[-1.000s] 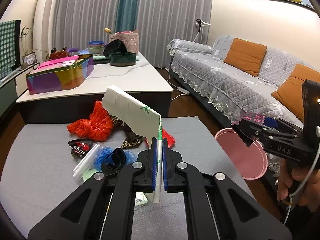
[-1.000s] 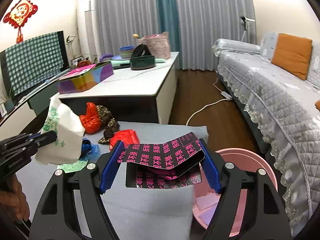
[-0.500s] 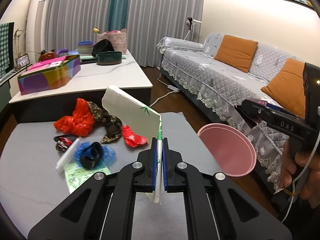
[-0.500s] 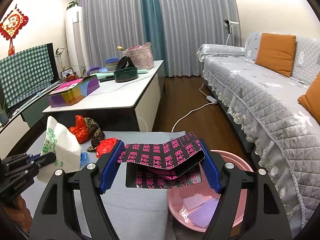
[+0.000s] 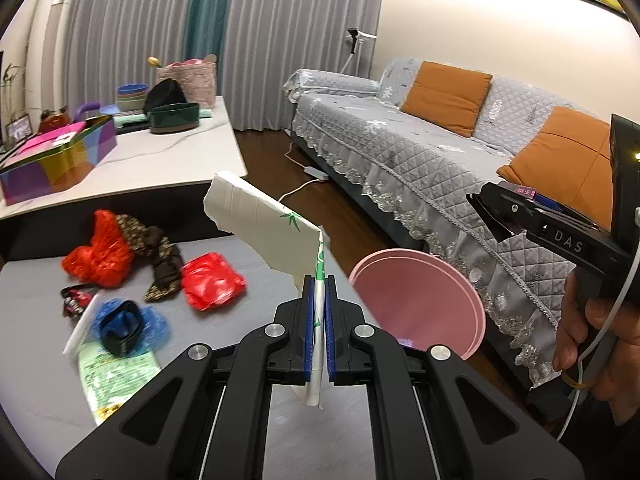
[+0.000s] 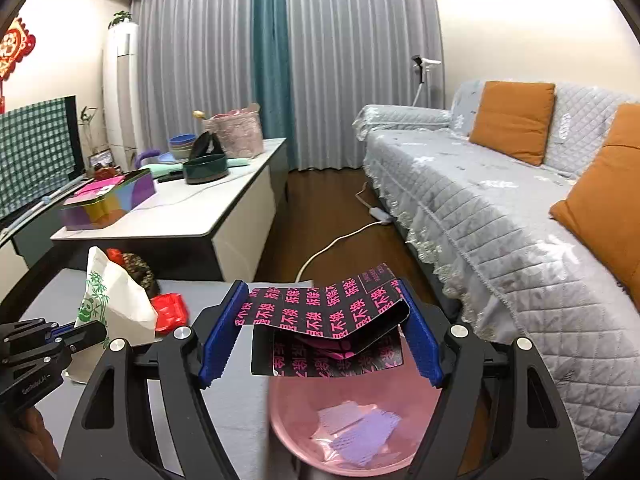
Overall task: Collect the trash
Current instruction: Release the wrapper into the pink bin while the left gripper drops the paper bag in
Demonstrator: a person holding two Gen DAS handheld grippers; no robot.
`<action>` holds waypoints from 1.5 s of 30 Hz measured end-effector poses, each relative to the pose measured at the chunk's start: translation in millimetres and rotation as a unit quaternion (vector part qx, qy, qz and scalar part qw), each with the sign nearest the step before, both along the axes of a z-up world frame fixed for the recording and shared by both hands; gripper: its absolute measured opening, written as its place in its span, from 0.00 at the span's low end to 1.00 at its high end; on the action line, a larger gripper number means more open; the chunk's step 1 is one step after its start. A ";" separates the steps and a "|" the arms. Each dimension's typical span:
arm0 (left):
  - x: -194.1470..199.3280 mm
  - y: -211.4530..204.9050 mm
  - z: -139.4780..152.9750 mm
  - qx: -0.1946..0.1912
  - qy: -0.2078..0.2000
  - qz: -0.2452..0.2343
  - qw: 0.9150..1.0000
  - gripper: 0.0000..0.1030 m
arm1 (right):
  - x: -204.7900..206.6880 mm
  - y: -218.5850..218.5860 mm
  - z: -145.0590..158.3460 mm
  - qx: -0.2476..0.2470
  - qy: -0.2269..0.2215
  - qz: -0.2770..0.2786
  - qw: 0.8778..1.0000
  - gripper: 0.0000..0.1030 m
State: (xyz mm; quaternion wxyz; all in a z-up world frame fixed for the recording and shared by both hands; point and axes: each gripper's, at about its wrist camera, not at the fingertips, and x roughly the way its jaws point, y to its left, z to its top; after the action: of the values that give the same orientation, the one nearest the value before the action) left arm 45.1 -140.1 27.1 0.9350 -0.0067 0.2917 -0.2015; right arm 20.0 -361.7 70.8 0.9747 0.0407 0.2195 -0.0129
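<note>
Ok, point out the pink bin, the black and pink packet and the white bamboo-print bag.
pink bin (image 6: 288, 420): right wrist view, bare inner wall.
black and pink packet (image 6: 324, 312): right wrist view, top face.
white bamboo-print bag (image 5: 260, 220): left wrist view, upper side.

Materials and finishes, living-room trash scene

Matt white paper bag (image 5: 260, 224); glossy black printed card box (image 6: 324, 320); smooth pink plastic basin (image 6: 344, 432); crinkled shiny red plastic wrapper (image 5: 212, 280); quilted grey cloth sofa cover (image 5: 420, 156); polished marble-look tabletop (image 5: 160, 156).
</note>
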 end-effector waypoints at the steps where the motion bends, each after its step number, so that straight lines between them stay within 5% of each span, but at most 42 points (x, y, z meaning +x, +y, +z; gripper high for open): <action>1: 1.7 -4.9 0.0 -0.001 0.000 -0.004 1.000 0.05 | 0.5 -3.1 0.9 -0.001 -0.001 -0.004 1.000 0.71; 21: 31.7 -64.3 -4.0 0.004 -0.004 -0.052 0.999 0.05 | 10.1 -53.9 8.3 -0.001 -0.019 -0.072 0.997 0.71; 45: 70.7 -133.2 -42.7 0.011 0.047 -0.133 0.990 0.07 | 42.2 -77.2 -29.9 0.019 0.046 -0.072 0.996 0.73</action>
State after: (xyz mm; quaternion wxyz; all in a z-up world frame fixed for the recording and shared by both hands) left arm 115.8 -273.3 -15.7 0.8851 0.0330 0.3362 -0.3201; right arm 62.1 -439.0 40.9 0.9592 0.0738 0.2606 -0.0805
